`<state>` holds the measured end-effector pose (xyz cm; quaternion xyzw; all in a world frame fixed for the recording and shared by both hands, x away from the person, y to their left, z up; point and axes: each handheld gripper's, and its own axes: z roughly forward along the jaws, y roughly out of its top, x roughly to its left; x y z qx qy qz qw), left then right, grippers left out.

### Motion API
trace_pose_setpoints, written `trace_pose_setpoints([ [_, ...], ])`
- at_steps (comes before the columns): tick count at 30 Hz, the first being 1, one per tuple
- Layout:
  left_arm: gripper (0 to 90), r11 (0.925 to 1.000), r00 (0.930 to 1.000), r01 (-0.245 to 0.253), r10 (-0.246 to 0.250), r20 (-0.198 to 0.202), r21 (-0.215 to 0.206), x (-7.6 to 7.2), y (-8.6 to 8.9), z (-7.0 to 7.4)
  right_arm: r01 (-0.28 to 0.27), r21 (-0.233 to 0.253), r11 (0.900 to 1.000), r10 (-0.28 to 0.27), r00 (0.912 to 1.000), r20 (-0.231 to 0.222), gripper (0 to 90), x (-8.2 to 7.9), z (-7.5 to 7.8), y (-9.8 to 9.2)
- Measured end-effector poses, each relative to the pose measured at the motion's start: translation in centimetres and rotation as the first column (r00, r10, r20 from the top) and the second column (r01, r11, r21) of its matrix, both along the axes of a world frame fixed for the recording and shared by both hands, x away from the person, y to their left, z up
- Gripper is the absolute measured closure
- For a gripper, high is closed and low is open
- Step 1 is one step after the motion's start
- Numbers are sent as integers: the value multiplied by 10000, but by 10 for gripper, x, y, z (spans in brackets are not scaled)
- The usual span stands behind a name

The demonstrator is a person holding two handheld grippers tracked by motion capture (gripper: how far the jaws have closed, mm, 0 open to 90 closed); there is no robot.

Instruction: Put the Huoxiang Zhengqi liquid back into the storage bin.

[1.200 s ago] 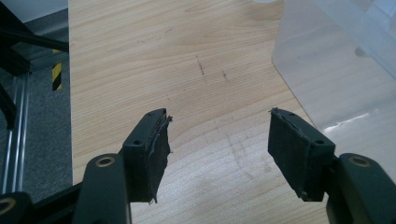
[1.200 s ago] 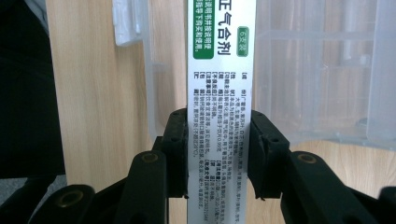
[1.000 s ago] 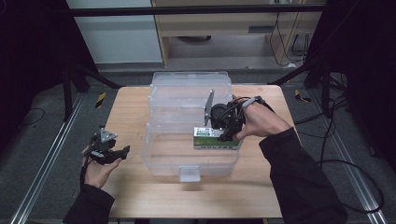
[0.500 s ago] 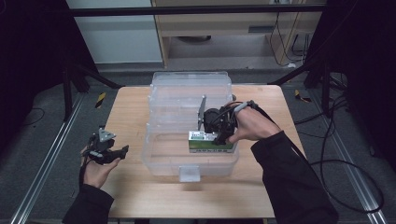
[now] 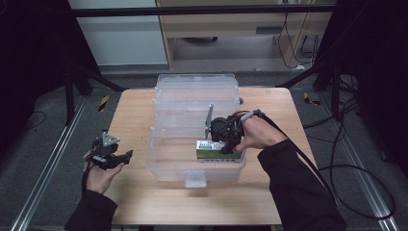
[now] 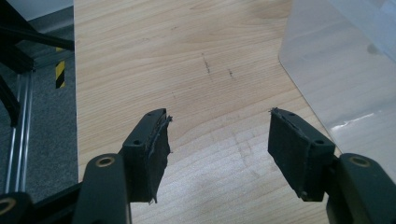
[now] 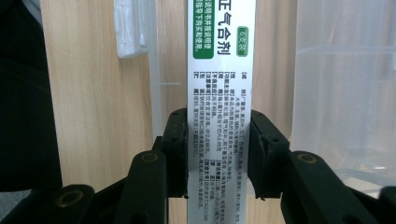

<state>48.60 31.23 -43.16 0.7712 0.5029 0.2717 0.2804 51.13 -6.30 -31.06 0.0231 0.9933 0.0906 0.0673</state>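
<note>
A green and white printed box (image 5: 211,148) (image 7: 220,74) hangs inside the front compartment of a clear plastic bin (image 5: 159,166). My right gripper (image 5: 225,142) (image 7: 218,151) is shut on the box's narrow sides, low within the bin walls. Whether the box touches the bin floor I cannot tell. My left gripper (image 5: 126,156) (image 6: 219,140) rests low over the wooden table (image 5: 130,115) left of the bin, jaws wide apart with nothing between them. A corner of the clear bin (image 6: 345,79) lies to the upper right in the left gripper view.
The bin's clear lid (image 5: 197,94) lies open behind it toward the far table edge. A white latch (image 5: 195,179) sticks out at the bin's front wall. Dark frame rails (image 5: 43,168) and cables (image 5: 346,163) flank the table on the floor.
My right gripper has carried the box left and toward the front, lower into the bin. The left gripper has stayed where it was.
</note>
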Motion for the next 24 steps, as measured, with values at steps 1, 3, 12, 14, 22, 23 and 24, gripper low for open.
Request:
trace_pose_setpoints([
  [1,376,10000,10000,-1,1,1,-4,0,0,0,-47,-31,10000,47,10000,-33,634,0,-3,-1],
  [3,376,10000,10000,-9,9,6,-4,0,0,0,4,-67,10000,-5,10000,-77,634,0,-4,-1],
  [12,376,10000,10000,-5,5,-23,26,0,0,-1,-32,-191,9998,27,9997,-247,633,1,-14,-2],
  [14,376,10000,10000,-2,3,-25,29,0,0,-1,-33,-133,9999,29,9997,-263,632,2,-17,-3],
  [22,376,10000,10000,1,-1,-23,31,0,0,-1,-147,-168,9998,142,9995,-295,631,4,-22,-2],
  [23,376,10000,10000,-2,2,-26,36,0,0,-1,-110,-123,9999,106,9995,-310,630,4,-22,-3],
  [24,376,10000,10000,-3,3,-31,41,0,0,-1,-127,-156,9998,123,9995,-307,630,4,-23,-3],
])
